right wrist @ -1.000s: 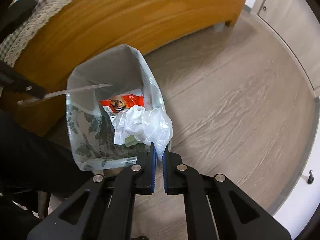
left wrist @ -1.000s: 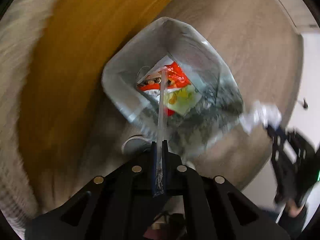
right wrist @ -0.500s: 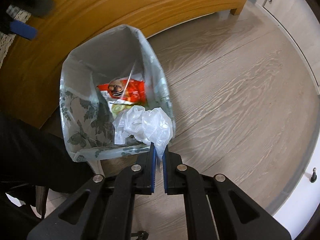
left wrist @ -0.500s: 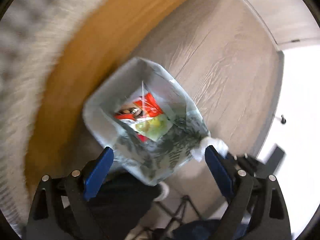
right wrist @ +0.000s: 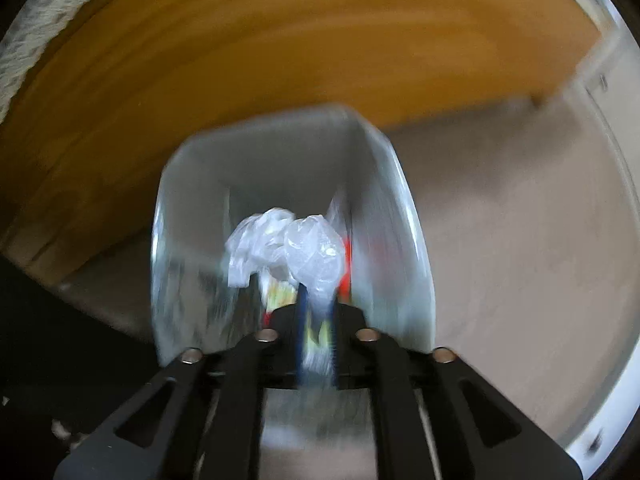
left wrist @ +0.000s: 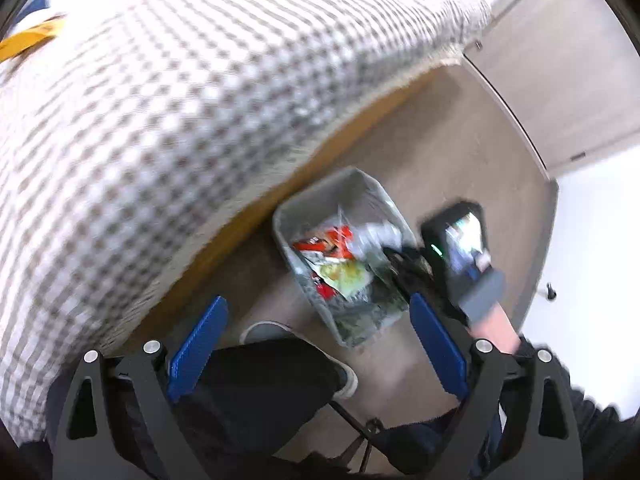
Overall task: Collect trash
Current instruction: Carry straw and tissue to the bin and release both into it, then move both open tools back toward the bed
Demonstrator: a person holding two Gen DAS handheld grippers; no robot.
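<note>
two tools, left tool (left wrist: 316, 344) spread empty, right tool (right wrist: 316, 320) opening, crumpled plastic (right wrist: 308, 252) between

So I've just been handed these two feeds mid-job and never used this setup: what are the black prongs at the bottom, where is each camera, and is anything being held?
No robot arm here: a person carries a two-finger gripper in each hand, with a fisheye camera on each looking along the fingers.

The left wrist view looks down from high up. The left gripper is wide open and empty. Below it are a bed with a checkered cover, the wood-look floor and a lined trash bin holding a red wrapper. The right gripper shows at the bin's edge.

The right wrist view is blurred and sits just above the bin. The right gripper has its jaws opening, with a crumpled clear plastic bag between them, over the bin.
</note>
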